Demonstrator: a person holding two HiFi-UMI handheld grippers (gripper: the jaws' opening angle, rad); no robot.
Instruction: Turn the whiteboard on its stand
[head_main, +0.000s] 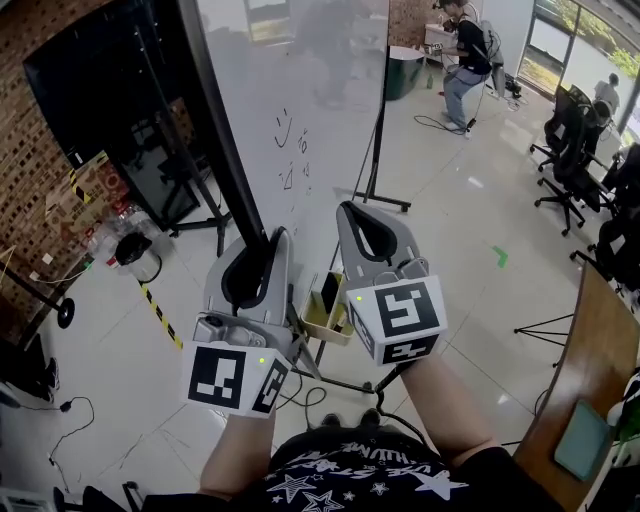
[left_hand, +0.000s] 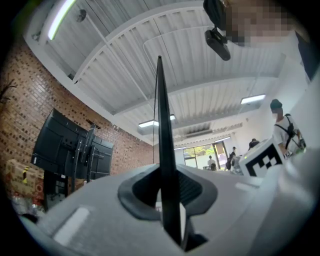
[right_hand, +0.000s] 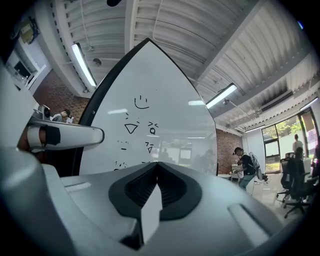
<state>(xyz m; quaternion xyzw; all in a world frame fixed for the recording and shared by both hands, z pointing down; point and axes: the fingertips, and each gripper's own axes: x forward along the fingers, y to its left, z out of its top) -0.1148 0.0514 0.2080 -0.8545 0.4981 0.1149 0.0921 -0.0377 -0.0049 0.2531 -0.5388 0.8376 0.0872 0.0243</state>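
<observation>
The whiteboard (head_main: 300, 90) stands tall in front of me, its white face bearing small black doodles and its black frame edge (head_main: 225, 150) running down the left side. My left gripper (head_main: 272, 240) is shut on that frame edge; in the left gripper view the edge (left_hand: 162, 125) shows as a thin dark bar between the jaws of the left gripper (left_hand: 167, 172). My right gripper (head_main: 350, 208) is just to the right, in front of the board's face (right_hand: 160, 115). The right gripper (right_hand: 157, 165) has its jaws together with nothing in them. The stand's foot (head_main: 385, 200) shows behind.
A black screen on a wheeled stand (head_main: 110, 90) is at the left by the brick wall. A yellowish tray (head_main: 325, 310) hangs below the board. Striped tape (head_main: 160, 315) and cables lie on the floor. A person (head_main: 465, 60), office chairs (head_main: 580, 160) and a wooden table (head_main: 590, 380) are at the right.
</observation>
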